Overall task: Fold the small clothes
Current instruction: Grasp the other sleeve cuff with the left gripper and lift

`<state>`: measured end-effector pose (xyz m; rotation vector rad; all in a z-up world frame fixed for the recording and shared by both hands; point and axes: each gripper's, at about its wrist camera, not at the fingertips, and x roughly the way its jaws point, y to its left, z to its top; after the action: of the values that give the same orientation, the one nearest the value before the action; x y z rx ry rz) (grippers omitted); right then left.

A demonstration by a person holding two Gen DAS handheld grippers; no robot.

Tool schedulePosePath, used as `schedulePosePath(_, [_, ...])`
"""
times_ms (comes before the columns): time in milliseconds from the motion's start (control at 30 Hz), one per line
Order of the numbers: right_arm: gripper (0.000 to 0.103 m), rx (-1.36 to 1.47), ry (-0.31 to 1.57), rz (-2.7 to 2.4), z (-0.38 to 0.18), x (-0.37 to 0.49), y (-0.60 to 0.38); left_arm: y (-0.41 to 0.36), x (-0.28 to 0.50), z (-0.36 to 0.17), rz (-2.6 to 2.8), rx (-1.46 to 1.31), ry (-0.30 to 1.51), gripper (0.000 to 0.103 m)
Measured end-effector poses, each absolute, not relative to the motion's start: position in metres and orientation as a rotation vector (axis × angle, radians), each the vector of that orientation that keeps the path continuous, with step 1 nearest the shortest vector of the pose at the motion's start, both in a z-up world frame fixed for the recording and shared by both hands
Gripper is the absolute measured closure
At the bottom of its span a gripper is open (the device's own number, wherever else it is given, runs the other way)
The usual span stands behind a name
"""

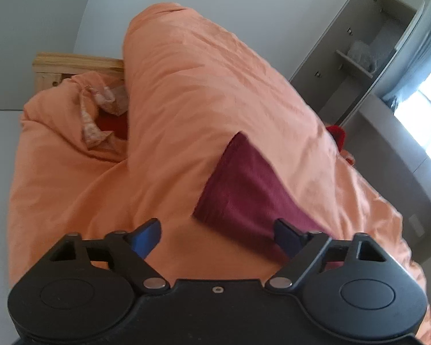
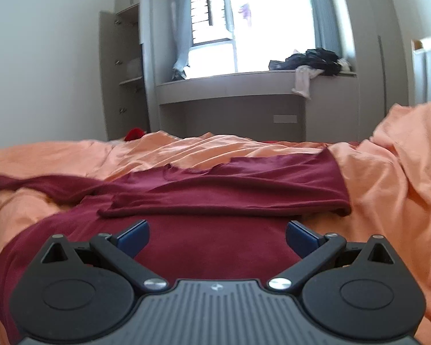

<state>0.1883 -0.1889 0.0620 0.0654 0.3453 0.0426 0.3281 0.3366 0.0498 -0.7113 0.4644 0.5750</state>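
1. On the bed, over an orange duvet (image 2: 388, 178), a dark red garment (image 2: 215, 189) is seen spread out, part folded: one flap is laid back across the body, its doubled edge running side to side just ahead of the right gripper (image 2: 217, 237).
2. Right gripper: jaws wide apart, nothing between the pads; red cloth lies directly under and ahead of them. No contact can be confirmed.
3. Left gripper (image 1: 217, 237): jaws apart, empty. In the left wrist view one corner of the garment (image 1: 244, 184) is seen ahead and toward the right-hand finger; the picture is tilted, so the gripper is judged rolled.
4. Long axis: as seen from the right wrist, the garment runs left to right across the bed, with a thin sleeve or strip trailing off toward the left edge of the picture. The fold edge lies square across the right gripper's line of reach.
5. Nearer hand: the right is judged nearer the body of the garment; the left sits by one outer corner.
6. Room: bare duvet is open beyond the garment toward the foot of the bed and the window bench (image 2: 230, 86). A raised ridge of duvet (image 1: 204, 80) stands along one side and would crowd a fold laid that way.
7. Coming move, as judged: a grasp on the near hem or corner, carried across the long axis.
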Motion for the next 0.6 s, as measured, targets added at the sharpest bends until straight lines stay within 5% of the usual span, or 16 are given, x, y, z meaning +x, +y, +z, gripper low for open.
schedulePosePath(400, [0.0,-0.154,0.313,0.084,0.061,0.178,-0.139,0.321,0.354,0.067,0.686,-0.541,0.465,0.087])
schedulePosePath(600, [0.0,-0.127,0.315,0.084,0.058,0.175,-0.145,0.288,0.362,0.104,0.679,-0.32,0.407,0.091])
